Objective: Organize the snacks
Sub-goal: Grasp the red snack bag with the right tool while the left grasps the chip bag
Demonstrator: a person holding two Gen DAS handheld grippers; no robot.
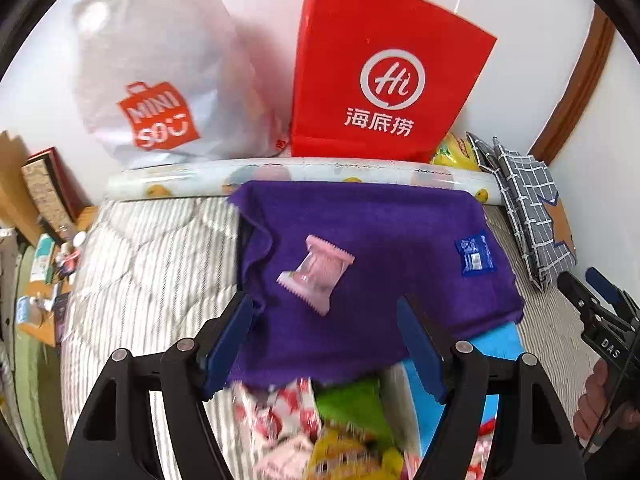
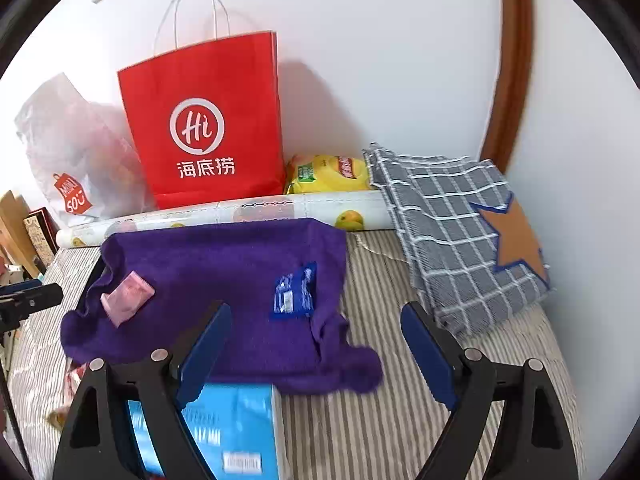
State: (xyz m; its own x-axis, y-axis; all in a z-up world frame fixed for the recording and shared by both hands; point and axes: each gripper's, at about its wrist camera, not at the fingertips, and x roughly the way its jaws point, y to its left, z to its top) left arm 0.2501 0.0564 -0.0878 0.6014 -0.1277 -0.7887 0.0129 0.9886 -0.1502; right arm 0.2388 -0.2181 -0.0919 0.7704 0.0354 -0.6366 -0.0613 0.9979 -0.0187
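A purple towel (image 1: 372, 248) (image 2: 224, 280) lies spread on the striped bed. On it rest a pink snack packet (image 1: 316, 274) (image 2: 127, 294) and, further right, a blue packet (image 1: 475, 254) (image 2: 294, 290). My left gripper (image 1: 326, 344) hangs open above the towel's near edge, nothing between its fingers. Under it sits a light blue box (image 1: 496, 344) (image 2: 236, 428) heaped with blurred snack packets (image 1: 320, 428). My right gripper (image 2: 316, 354) is open and empty too, over the towel's front right corner. It also shows at the right edge of the left wrist view, held by a hand (image 1: 600, 404).
A red paper bag (image 1: 384, 72) (image 2: 204, 128) and a white plastic bag (image 1: 156, 80) (image 2: 72, 148) stand against the wall behind a rolled printed sheet (image 1: 304, 174) (image 2: 280, 206). A yellow bag (image 2: 328, 174) and a grey checked cloth (image 2: 460, 236) lie right. Clutter (image 1: 44, 248) lines the left bedside.
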